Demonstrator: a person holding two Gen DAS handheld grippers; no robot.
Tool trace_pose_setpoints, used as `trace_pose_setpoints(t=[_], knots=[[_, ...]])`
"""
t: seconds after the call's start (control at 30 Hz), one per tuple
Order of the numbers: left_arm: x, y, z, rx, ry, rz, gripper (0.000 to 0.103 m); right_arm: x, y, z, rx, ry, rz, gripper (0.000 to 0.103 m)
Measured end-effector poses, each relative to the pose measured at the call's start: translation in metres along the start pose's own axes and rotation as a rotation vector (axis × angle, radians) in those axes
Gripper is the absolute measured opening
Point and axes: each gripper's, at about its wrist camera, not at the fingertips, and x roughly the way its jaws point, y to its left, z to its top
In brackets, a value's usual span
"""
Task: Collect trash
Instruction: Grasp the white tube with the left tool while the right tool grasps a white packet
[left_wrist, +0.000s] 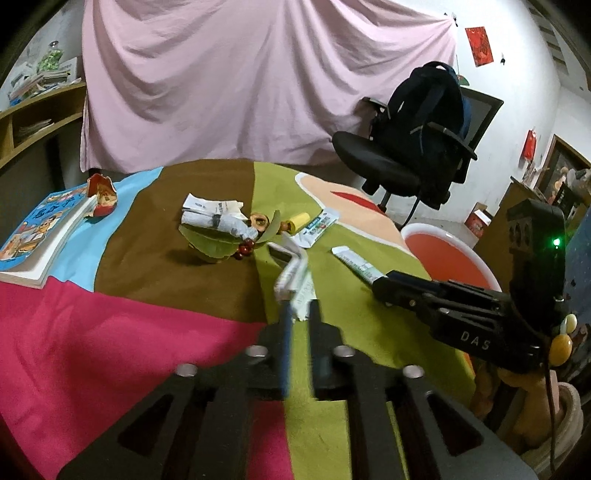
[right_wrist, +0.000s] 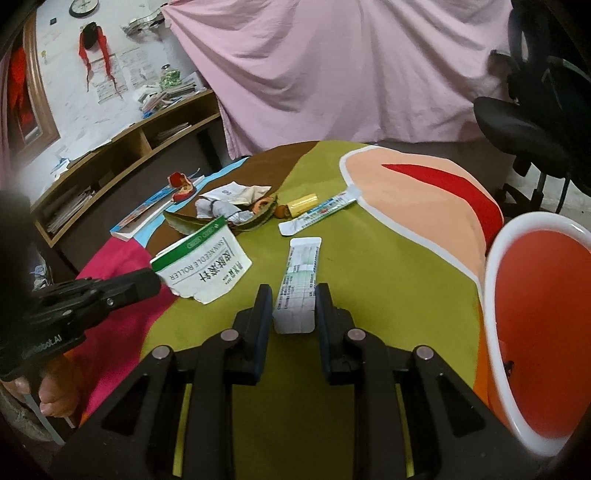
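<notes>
Both loaded: left gripper jaws pinch the torn carton, right gripper jaws hold a slim box. Swing to the orange bin at right, release over its mouth.

A wrinkled pink cloth sheet hangs across the white back wall. Right of it stands a black swivel office chair bearing a dark backpack. Left, low wooden shelving holds papers. A round wall clock and what may be a framed mirror hang above.
</notes>
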Motion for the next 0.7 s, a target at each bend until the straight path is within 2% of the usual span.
trace_pose_setpoints(t=[0.03,0.1,0.2,0.3,0.4,0.7], knots=[[0.001,0.000,-0.001,0.000,0.001,0.004,0.035,0.000,-0.001,0.000,0.004,0.001,-0.001,0.052],[0.002,0.001,-0.002,-0.004,-0.003,0.031,0.047,0.000,-0.003,-0.001,0.010,0.003,0.000,0.052],[0.005,0.007,-0.002,-0.030,0.014,0.036,0.047,0.000,-0.004,-0.001,0.016,0.004,0.004,0.052],[0.012,0.017,0.000,-0.058,0.039,0.074,0.047,0.001,-0.005,-0.002,0.019,0.007,0.006,0.052],[0.016,0.024,0.003,-0.076,0.055,0.073,0.047,0.001,-0.005,-0.002,0.020,0.008,0.008,0.052],[0.036,0.007,0.012,0.025,0.096,0.081,0.047,0.002,-0.012,-0.003,0.036,0.012,-0.021,0.052]])
